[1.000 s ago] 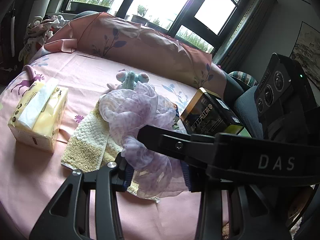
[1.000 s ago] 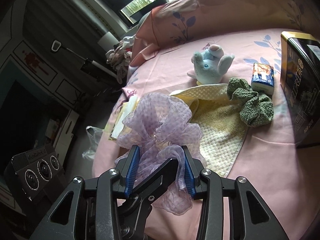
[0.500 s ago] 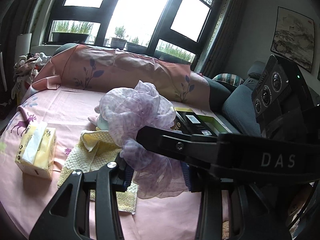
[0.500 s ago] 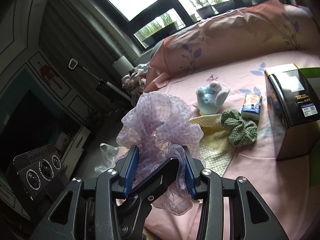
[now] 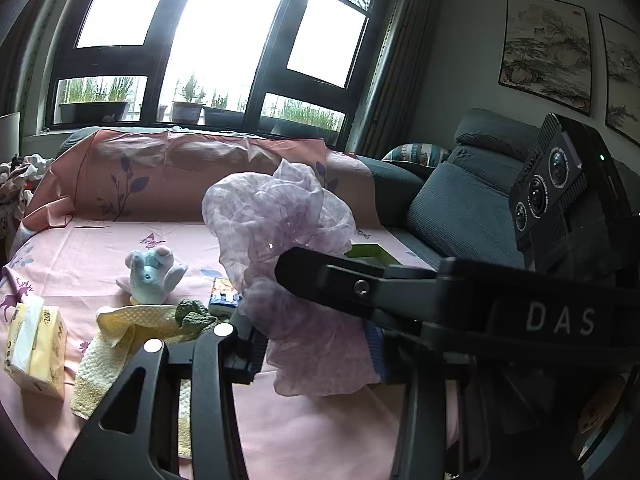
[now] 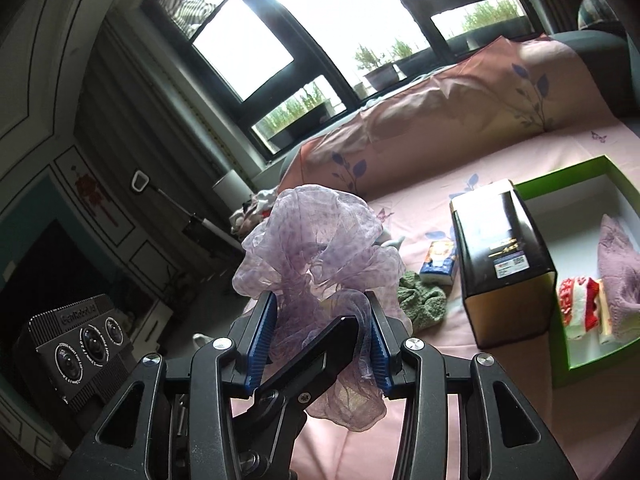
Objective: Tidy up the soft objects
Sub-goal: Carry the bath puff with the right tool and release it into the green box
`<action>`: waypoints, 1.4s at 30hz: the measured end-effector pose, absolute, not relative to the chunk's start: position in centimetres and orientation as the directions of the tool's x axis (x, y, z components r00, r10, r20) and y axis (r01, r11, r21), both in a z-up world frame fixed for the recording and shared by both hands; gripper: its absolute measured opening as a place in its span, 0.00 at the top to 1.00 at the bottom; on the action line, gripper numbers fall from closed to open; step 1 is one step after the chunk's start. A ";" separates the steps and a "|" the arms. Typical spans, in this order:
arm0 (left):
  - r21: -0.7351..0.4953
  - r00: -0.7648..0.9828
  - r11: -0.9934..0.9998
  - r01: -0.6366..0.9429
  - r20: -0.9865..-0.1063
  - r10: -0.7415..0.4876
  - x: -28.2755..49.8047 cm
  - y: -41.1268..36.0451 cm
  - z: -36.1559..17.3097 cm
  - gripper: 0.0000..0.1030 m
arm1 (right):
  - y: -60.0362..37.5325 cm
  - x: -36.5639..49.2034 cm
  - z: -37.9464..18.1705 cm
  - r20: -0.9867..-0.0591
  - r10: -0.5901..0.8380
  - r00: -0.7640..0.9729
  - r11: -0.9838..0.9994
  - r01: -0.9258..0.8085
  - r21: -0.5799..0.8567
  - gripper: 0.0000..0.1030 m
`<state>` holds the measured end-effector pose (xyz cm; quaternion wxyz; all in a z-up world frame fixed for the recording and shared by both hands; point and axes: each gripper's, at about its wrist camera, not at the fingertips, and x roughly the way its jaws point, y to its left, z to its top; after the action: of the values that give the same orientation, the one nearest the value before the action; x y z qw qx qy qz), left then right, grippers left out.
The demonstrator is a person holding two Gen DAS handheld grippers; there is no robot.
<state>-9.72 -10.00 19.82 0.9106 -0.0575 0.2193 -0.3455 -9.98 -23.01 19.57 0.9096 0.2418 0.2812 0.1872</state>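
Scarf: the lilac gauze scarf (image 6: 320,256) is bunched between both pairs of fingers at once and hangs clear of the pink sheet (image 5: 320,432), most likely so it can be carried as one bundle without trailing

Right gripper: the right gripper (image 6: 320,336) clamps the scarf's gathered middle between its blue pads (image 6: 262,336); ruffles billow above the fingertips and a loose tail droops below them

Left gripper: the left gripper (image 5: 316,344) crosses the right one's fingers and has the lower folds between its fingers; its jaws are opening a little, though the cloth looks pinched there

Destination: the green box (image 6: 576,364) lies to the right of the right fingers, open, with a mauve cloth (image 6: 618,276) and a red-and-white packet (image 6: 580,308) inside, so it is probably where soft things are gathered

Obstacle: a black tin (image 6: 504,256) stands between the fingers and the box, a reason for the high carry

Left to sort: green knit cloth (image 6: 424,300), yellow towel (image 5: 132,320) and plush toy (image 5: 150,276) lie beyond the fingertips

Not soft: the tissue pack (image 5: 36,348) sits left of the left fingers
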 end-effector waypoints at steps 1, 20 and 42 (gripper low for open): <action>-0.252 0.659 0.748 0.614 -0.358 -0.662 -9.7 -10.7 19.8 0.61 | -23.6 -10.2 19.6 -0.419 0.464 0.781 0.817 -0.195 0.542 0.56; -0.189 0.473 0.579 0.793 -0.409 -0.781 -7.3 -23.6 20.9 0.57 | -35.1 -12.7 19.7 -0.328 0.237 0.915 0.796 0.010 0.605 0.55; -0.242 0.338 0.565 0.789 -0.597 -0.727 -1.0 -33.5 15.3 0.50 | -43.7 -9.2 13.6 -0.402 0.132 0.906 0.648 0.228 0.727 0.55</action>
<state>-1.01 -33.53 15.29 0.8168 0.0449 0.3399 -0.4640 -9.24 -43.74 13.62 0.8820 0.4185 0.2149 -0.0270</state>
